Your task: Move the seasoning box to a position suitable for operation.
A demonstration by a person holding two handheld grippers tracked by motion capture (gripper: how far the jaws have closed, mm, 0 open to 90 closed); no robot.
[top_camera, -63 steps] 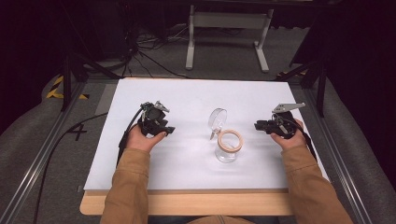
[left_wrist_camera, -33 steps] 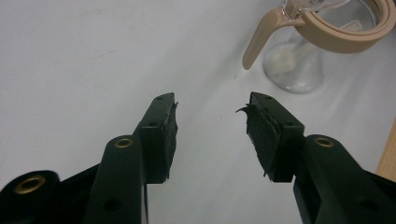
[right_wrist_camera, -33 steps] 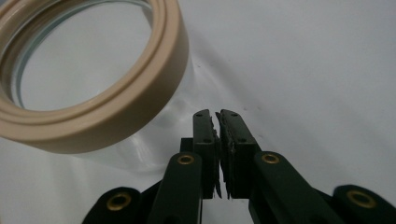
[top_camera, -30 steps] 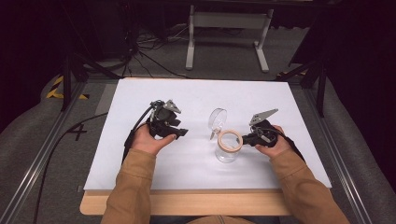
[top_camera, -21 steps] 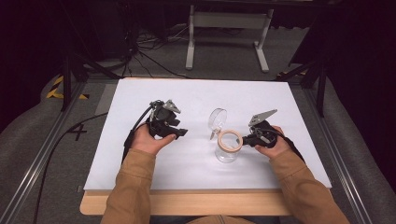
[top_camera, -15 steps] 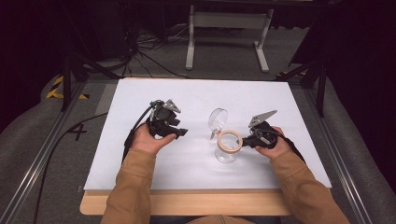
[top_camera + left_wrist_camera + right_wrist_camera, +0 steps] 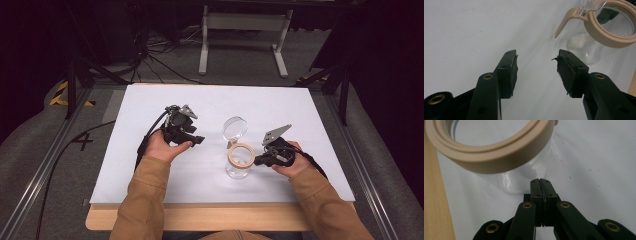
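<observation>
A clear glass jar with a beige rim ring stands upright on the white sheet, its round clear lid swung open behind it. My right gripper is shut with nothing between its jaws, its tips close against the jar's right side. My left gripper is open and empty, left of the jar and apart from it. In the left gripper view the jar and a beige lever lie ahead to the right of the gripper. A small white lump shows through the glass.
The white sheet covers a wooden table whose front edge runs along the bottom. Metal rails flank the table, and a cable trails off to the left. A white stand sits on the floor beyond.
Over two seconds both hands moved inward toward the jar, the right one farther. In the last half second the right gripper edged slightly closer to the jar; the left stayed put.
</observation>
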